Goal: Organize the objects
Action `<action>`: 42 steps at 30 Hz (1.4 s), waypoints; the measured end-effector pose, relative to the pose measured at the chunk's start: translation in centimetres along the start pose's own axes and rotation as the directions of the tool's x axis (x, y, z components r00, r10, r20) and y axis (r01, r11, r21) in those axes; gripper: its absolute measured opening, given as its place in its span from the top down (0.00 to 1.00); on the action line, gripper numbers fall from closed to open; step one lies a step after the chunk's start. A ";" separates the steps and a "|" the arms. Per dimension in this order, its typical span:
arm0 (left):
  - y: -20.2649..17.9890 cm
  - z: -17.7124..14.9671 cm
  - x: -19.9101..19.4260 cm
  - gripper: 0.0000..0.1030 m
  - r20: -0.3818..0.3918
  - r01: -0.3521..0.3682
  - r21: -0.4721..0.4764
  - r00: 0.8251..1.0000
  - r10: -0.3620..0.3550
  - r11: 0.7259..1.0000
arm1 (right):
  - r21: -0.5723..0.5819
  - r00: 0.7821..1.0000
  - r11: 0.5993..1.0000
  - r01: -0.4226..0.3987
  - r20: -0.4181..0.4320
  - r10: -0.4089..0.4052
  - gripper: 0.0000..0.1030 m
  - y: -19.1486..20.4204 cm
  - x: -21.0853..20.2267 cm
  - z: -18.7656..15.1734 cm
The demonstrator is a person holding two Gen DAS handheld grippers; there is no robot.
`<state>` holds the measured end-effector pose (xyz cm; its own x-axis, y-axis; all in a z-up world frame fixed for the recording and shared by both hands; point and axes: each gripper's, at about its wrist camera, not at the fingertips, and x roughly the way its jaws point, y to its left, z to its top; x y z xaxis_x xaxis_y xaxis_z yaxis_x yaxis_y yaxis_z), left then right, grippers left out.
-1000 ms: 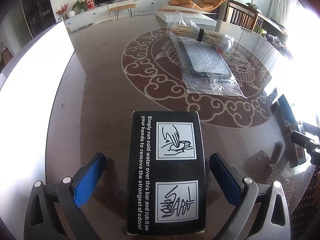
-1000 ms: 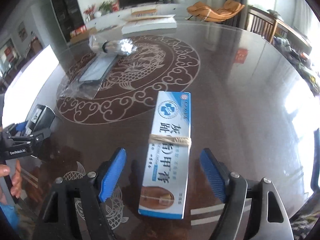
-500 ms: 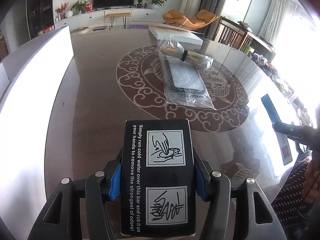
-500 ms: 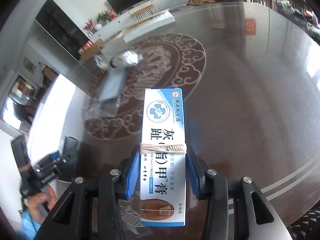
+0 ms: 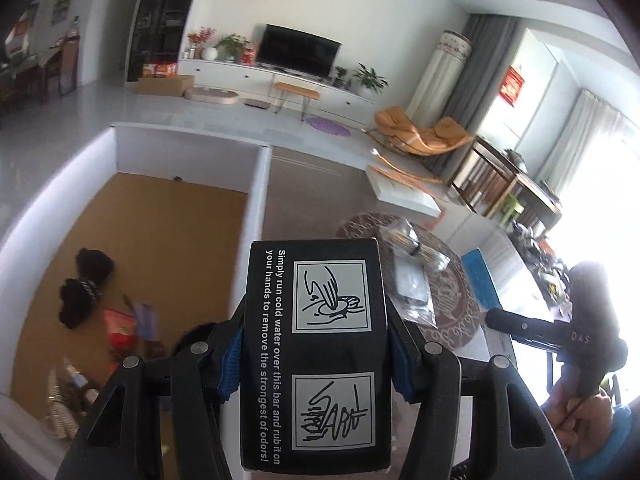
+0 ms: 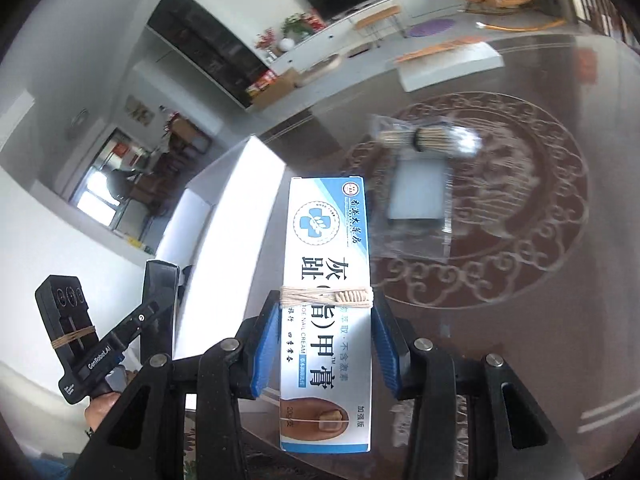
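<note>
Between the left gripper's (image 5: 316, 354) blue pads sits the black box (image 5: 316, 344), clamped by its sides, lifted beside the open storage box (image 5: 256, 184), probably headed there since small items already lie inside. Right gripper (image 6: 326, 344) likewise grips the blue-white cream carton (image 6: 328, 304) above the table (image 6: 560, 280); a bagged bundle (image 6: 424, 140) remains there.

Daylight floods in from the windows (image 5: 600, 168) on my left view's right side, blowing that edge out white. My right view smears the bagged items (image 6: 424, 184) with motion blur. Fisheye bends both frames; corners go black.
</note>
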<state>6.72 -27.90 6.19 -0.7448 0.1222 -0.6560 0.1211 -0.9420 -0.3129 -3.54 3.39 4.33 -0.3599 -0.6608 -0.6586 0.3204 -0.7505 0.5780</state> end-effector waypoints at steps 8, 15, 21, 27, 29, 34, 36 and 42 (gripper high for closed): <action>11.9 -0.4 -3.3 0.44 -0.027 -0.310 -0.137 0.950 0.310 0.941 | -0.214 0.984 0.965 -0.155 -0.116 0.133 0.57 13.5 6.9 1.0; 18.2 -2.6 -1.6 0.32 -0.175 -0.530 -0.193 0.847 0.503 0.826 | -0.374 0.943 0.901 -0.220 -0.317 0.099 0.53 22.7 17.1 -2.0; 17.7 -3.6 -2.2 0.21 -0.126 -0.596 -0.187 0.803 0.583 0.781 | -0.522 0.978 0.852 -0.048 -0.198 -0.065 0.26 21.6 16.7 -4.4; 10.9 -0.6 -1.6 0.21 0.002 -0.414 -0.151 0.908 0.419 0.897 | -0.433 0.978 0.877 0.207 0.083 -0.190 0.14 9.1 9.2 -4.3; 6.9 0.0 -1.4 0.21 0.040 -0.318 -0.088 0.946 0.322 0.944 | -0.357 0.941 0.870 0.339 0.128 -0.314 0.13 2.7 7.2 -5.0; -4.1 -0.4 1.1 0.04 0.017 -0.108 0.112 0.994 0.106 0.988 | -0.201 0.828 0.803 0.561 0.126 -0.546 0.13 -9.6 2.1 -7.7; -7.7 -2.0 3.3 0.00 -0.034 -0.021 0.164 0.999 0.027 0.986 | -0.148 0.800 0.786 0.600 0.126 -0.587 0.13 -12.0 0.0 -7.5; -14.0 -8.1 13.6 0.00 -0.232 0.046 0.233 0.973 0.010 0.971 | 0.007 0.760 0.768 0.641 0.137 -0.635 0.13 -15.5 -2.8 -8.9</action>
<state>0.22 -10.54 -3.98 -0.5712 0.1822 -0.8003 -0.0693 -0.9823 -0.1741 0.28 16.90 -7.02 -0.5967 -0.0257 -0.8020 0.0096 -0.9996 0.0249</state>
